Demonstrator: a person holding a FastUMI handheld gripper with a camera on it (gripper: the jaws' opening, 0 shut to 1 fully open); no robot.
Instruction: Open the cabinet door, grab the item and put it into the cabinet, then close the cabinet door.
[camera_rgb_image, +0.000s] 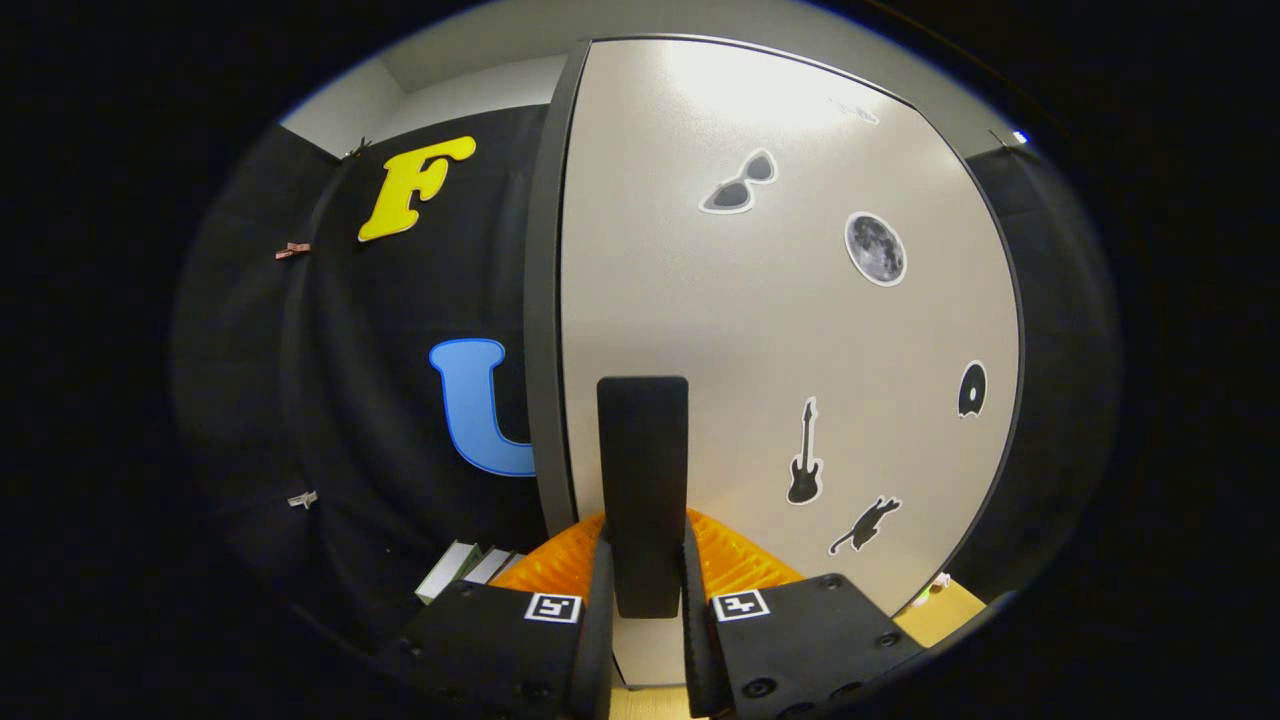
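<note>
The cabinet door (790, 330) is a pale panel with several small stickers and rises right in front of me. Its dark grey edge (545, 300) runs down the left side. A flat black handle (642, 470) stands upright on the door near that edge. My gripper (645, 545) is shut on this handle, with an orange ribbed finger (555, 570) pressing on each side of its lower part. Whether the door stands ajar I cannot tell.
Left of the fingers, low against the black cloth wall, lie a couple of flat pale boxes or books (455, 570). A strip of wooden tabletop (945, 610) shows under the door's right corner. Small clips (292, 250) hang on the cloth.
</note>
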